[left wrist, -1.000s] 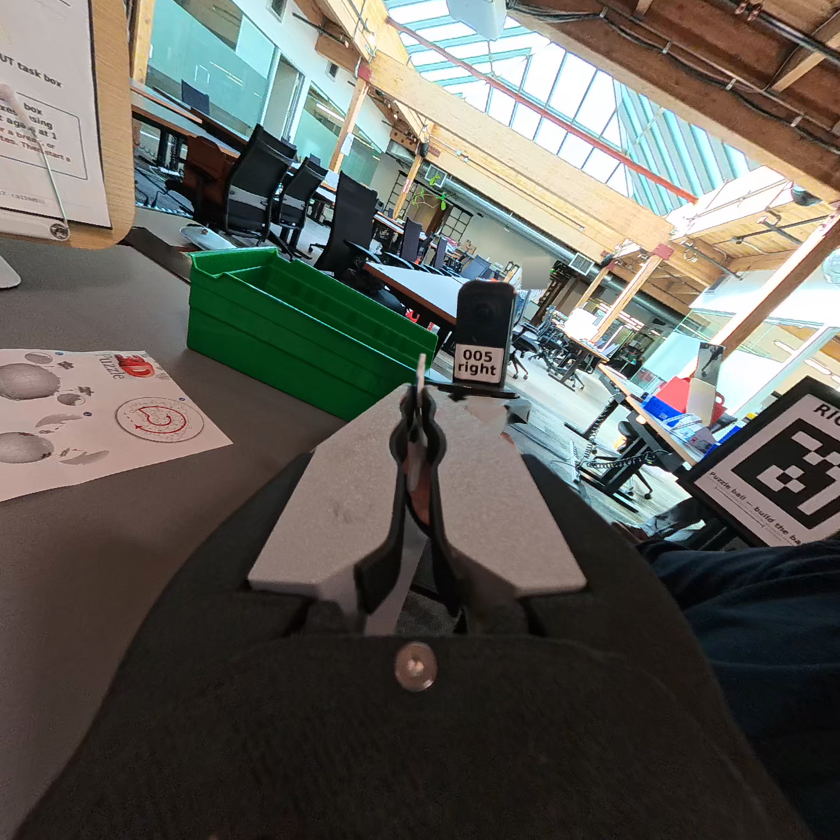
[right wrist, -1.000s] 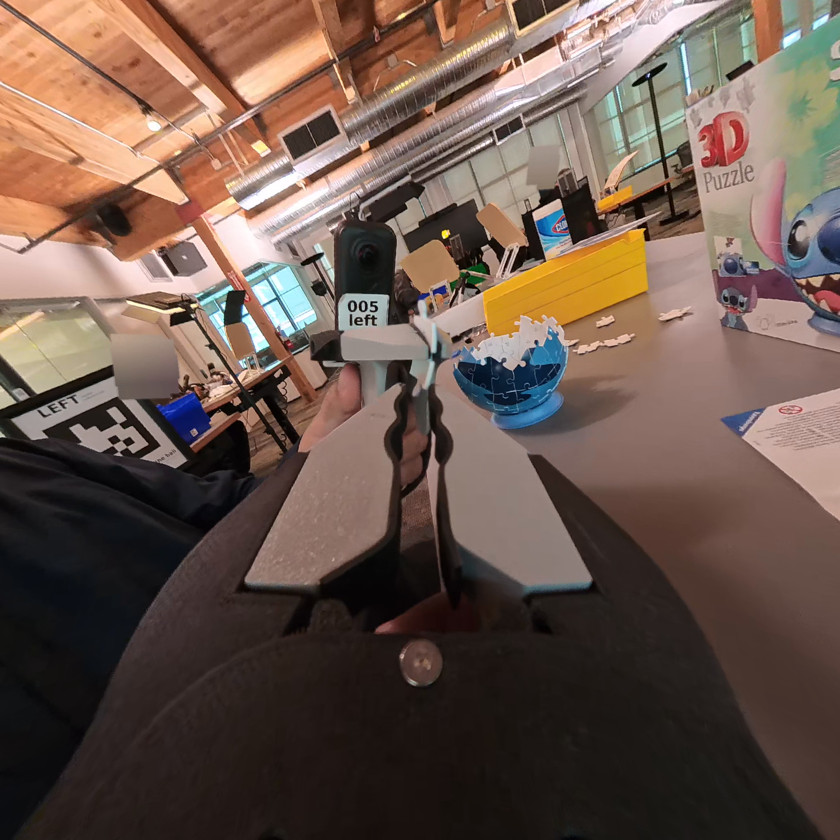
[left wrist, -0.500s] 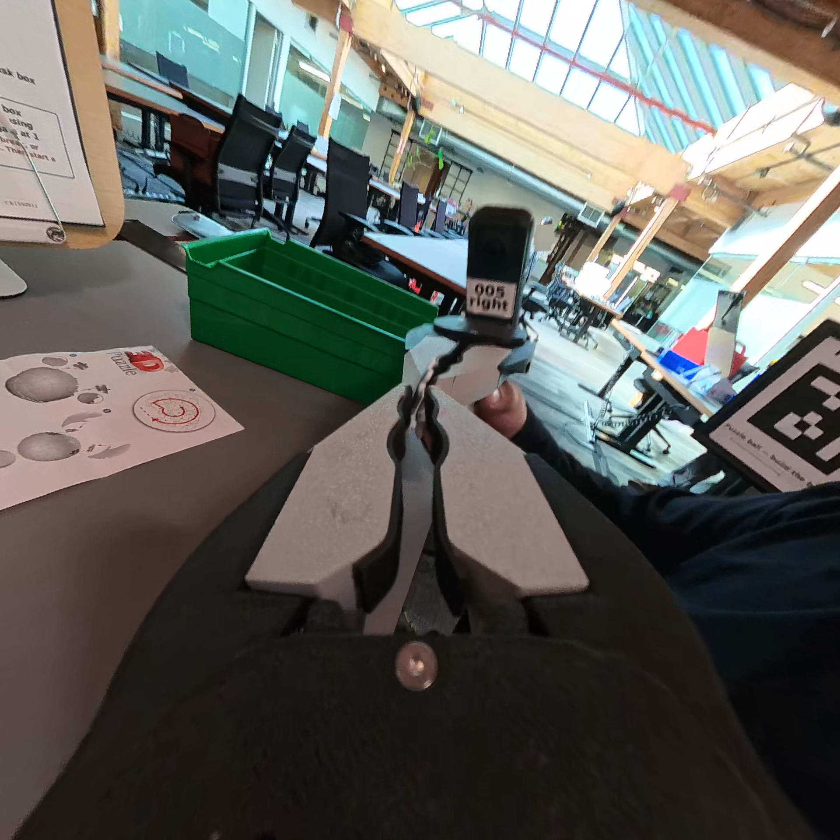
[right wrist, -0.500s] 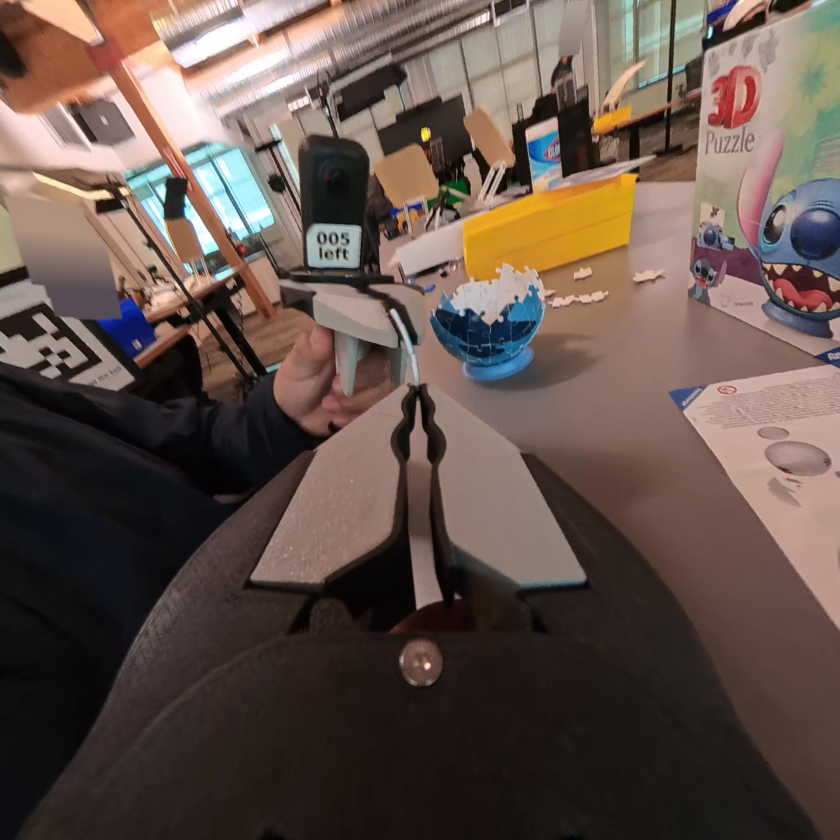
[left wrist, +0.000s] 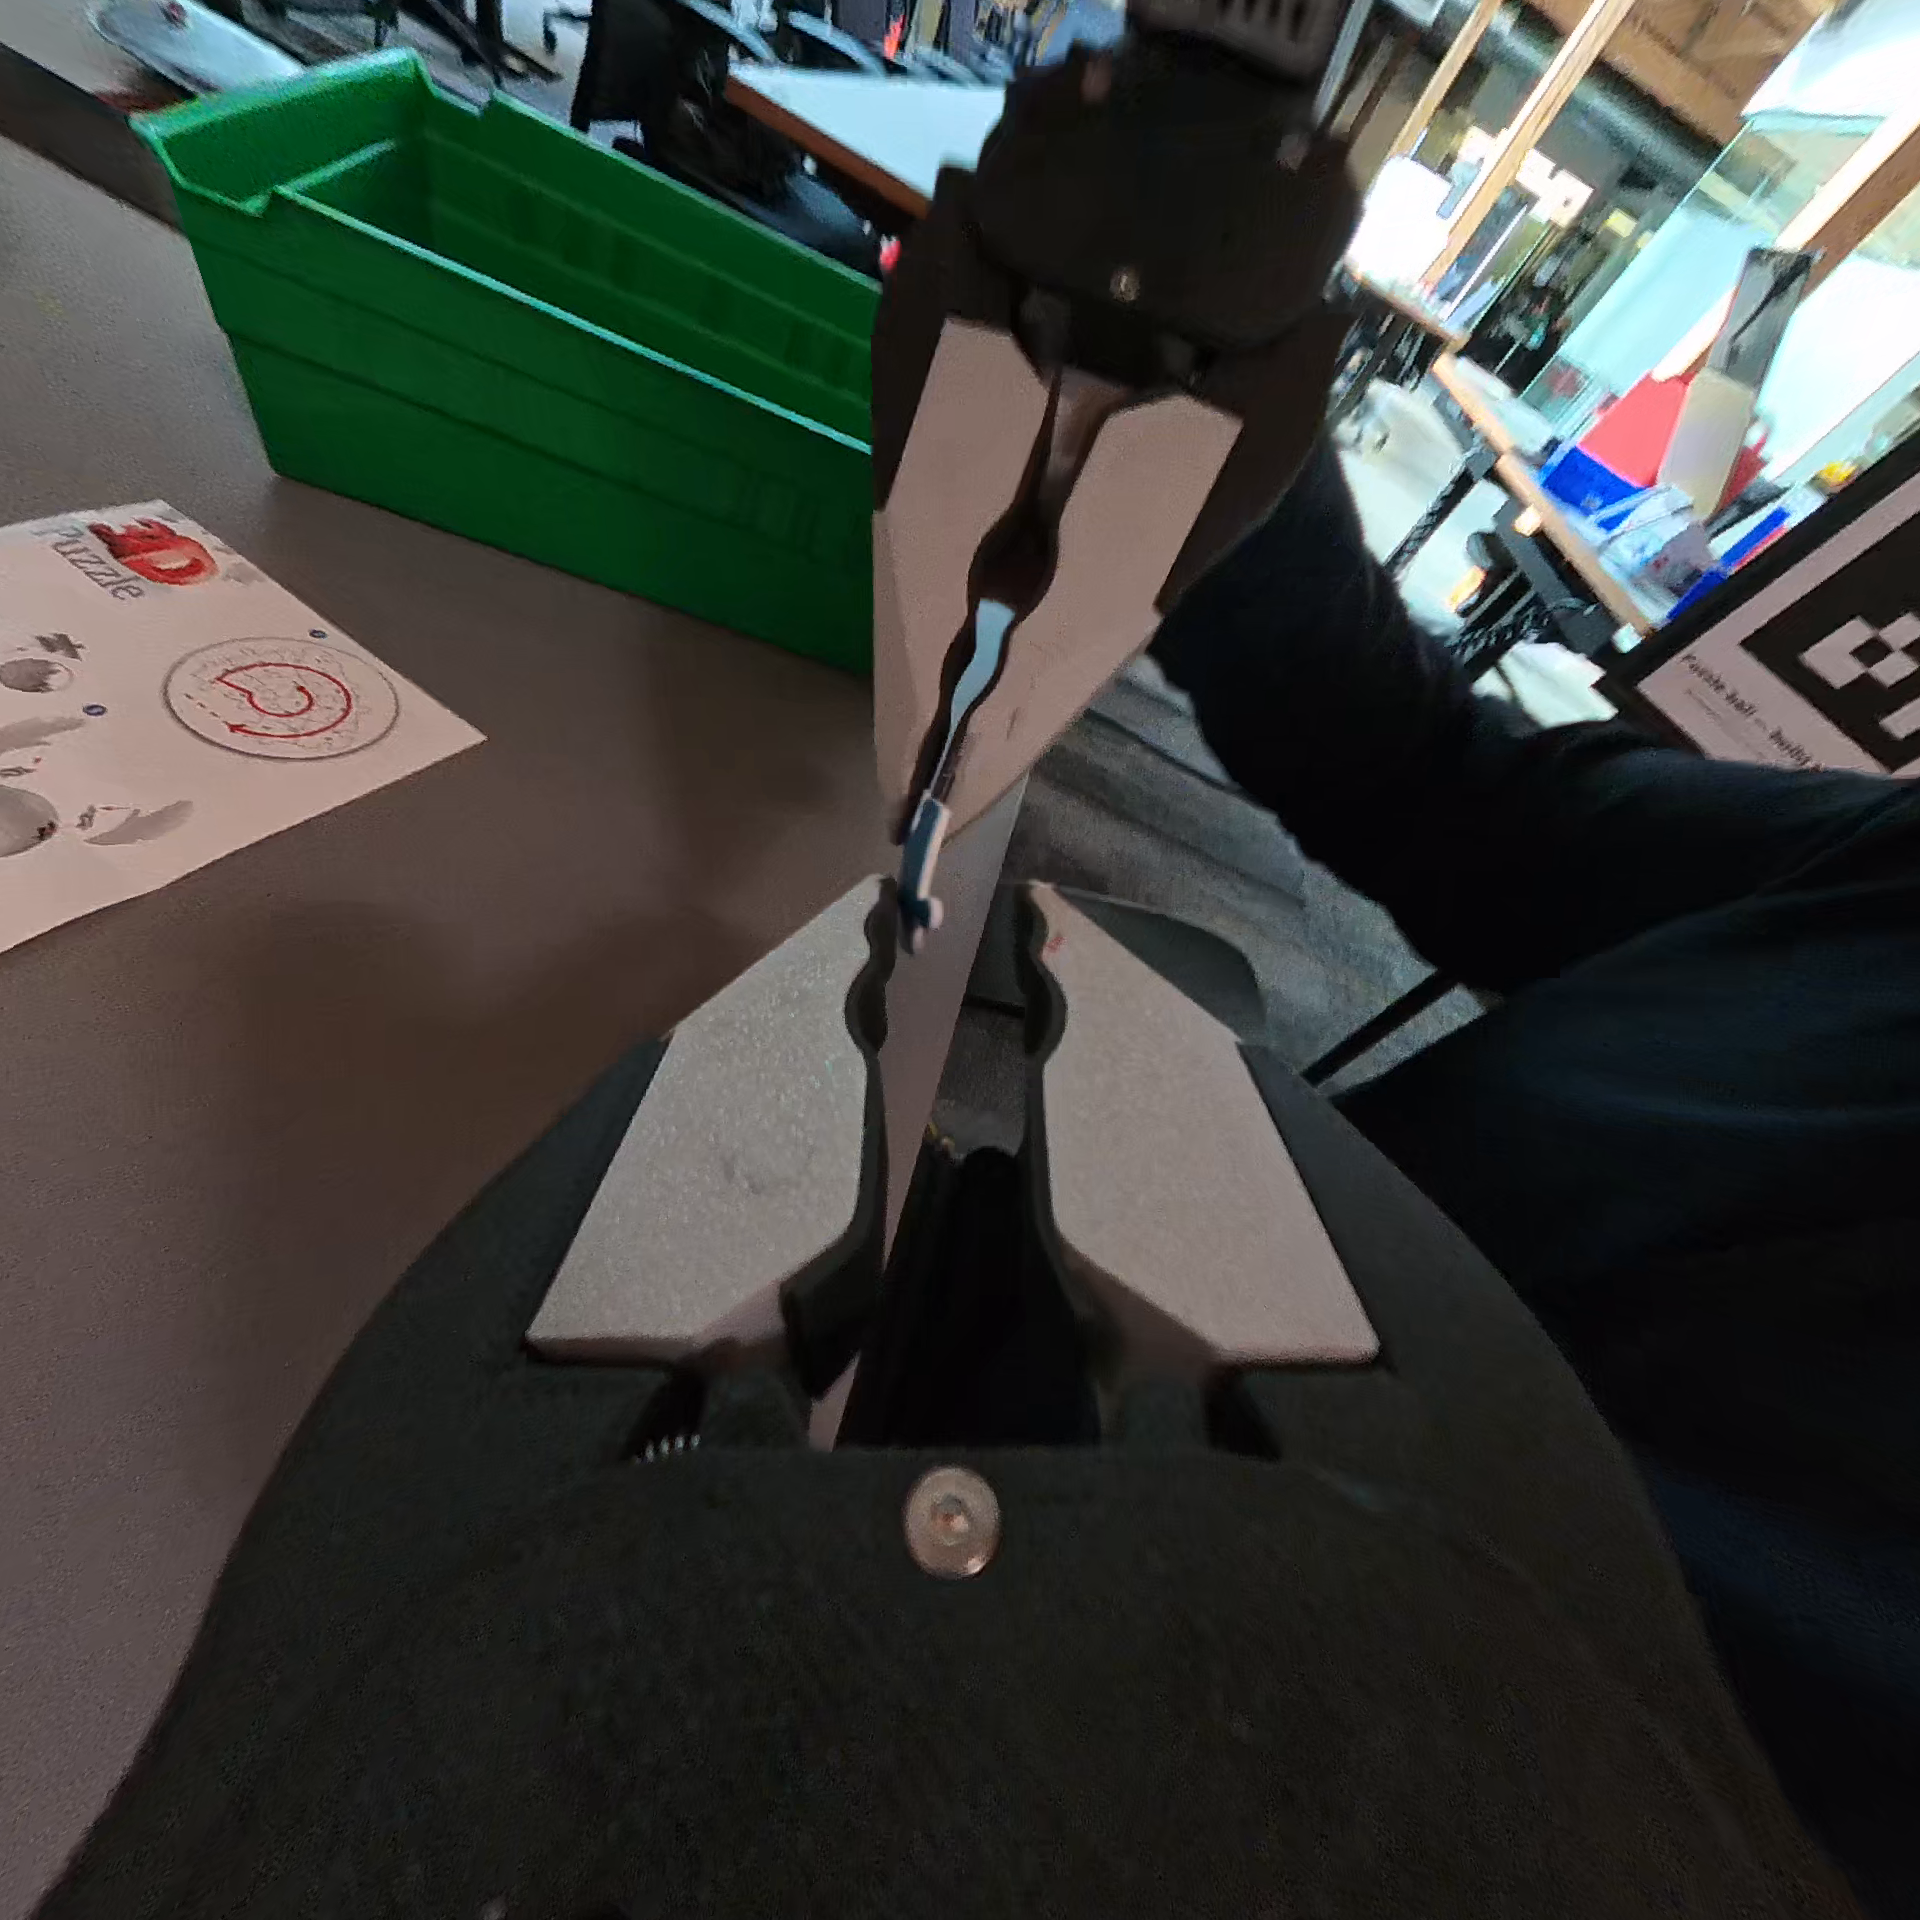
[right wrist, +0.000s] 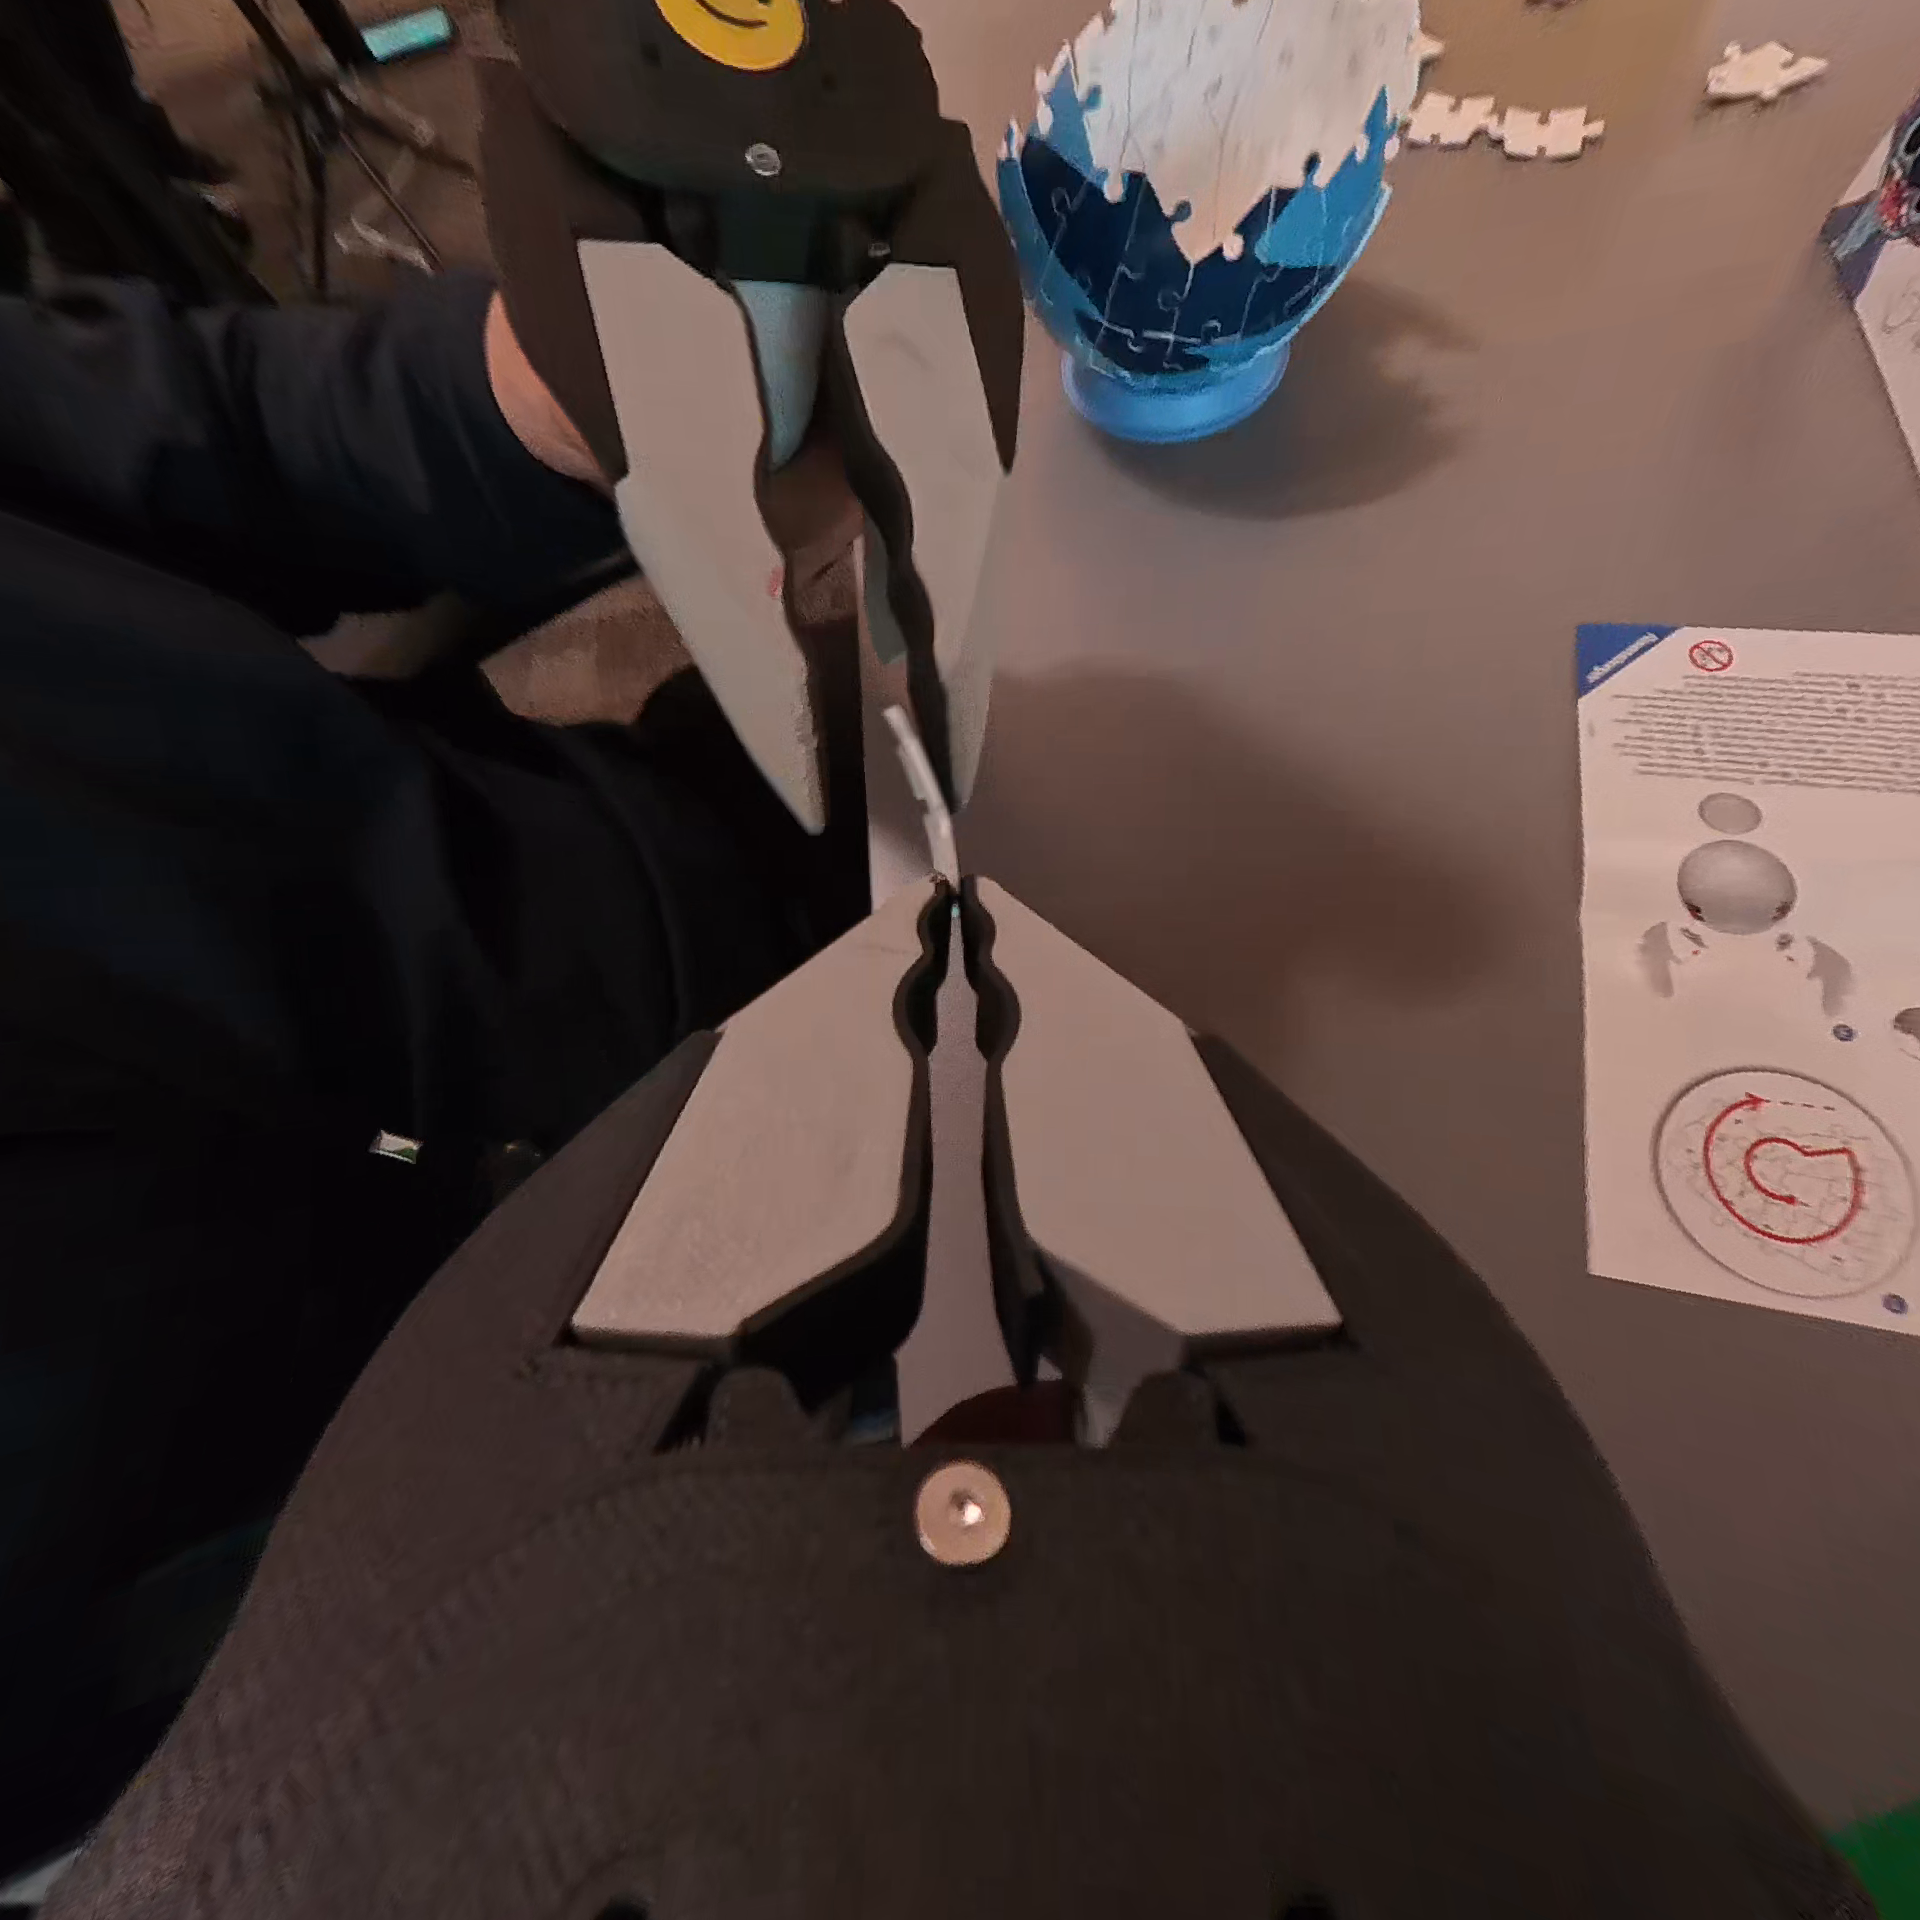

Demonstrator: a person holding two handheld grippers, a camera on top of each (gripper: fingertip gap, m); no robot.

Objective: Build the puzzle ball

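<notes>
A small blue and white puzzle piece [left wrist: 925,868] [right wrist: 916,764] hangs in the air between the two grippers, which meet tip to tip above the table edge. My right gripper [right wrist: 951,894] is shut on one end of it and also shows from above in the left wrist view [left wrist: 932,821]. My left gripper [left wrist: 956,904] is open, its fingers either side of the piece, which lies close to one finger [right wrist: 961,727]. The half-built puzzle ball [right wrist: 1174,239], blue outside and white inside, sits on its blue stand [right wrist: 1174,390] on the grey table.
An instruction sheet [right wrist: 1756,987] [left wrist: 156,707] lies on the table. A green bin [left wrist: 520,364] stands behind it. Loose white pieces [right wrist: 1496,125] lie beyond the ball, next to a corner of the puzzle box [right wrist: 1886,197]. A dark sleeve [left wrist: 1455,727] is close by. My left and right fingertips are right by each other. My left gripper's tips are some 20 centimetres from the half-built puzzle ball [right wrist: 1174,239].
Both grippers tipped down and closed in tip to tip. The left gripper, which held the piece, has opened. The right gripper now grips the piece.
</notes>
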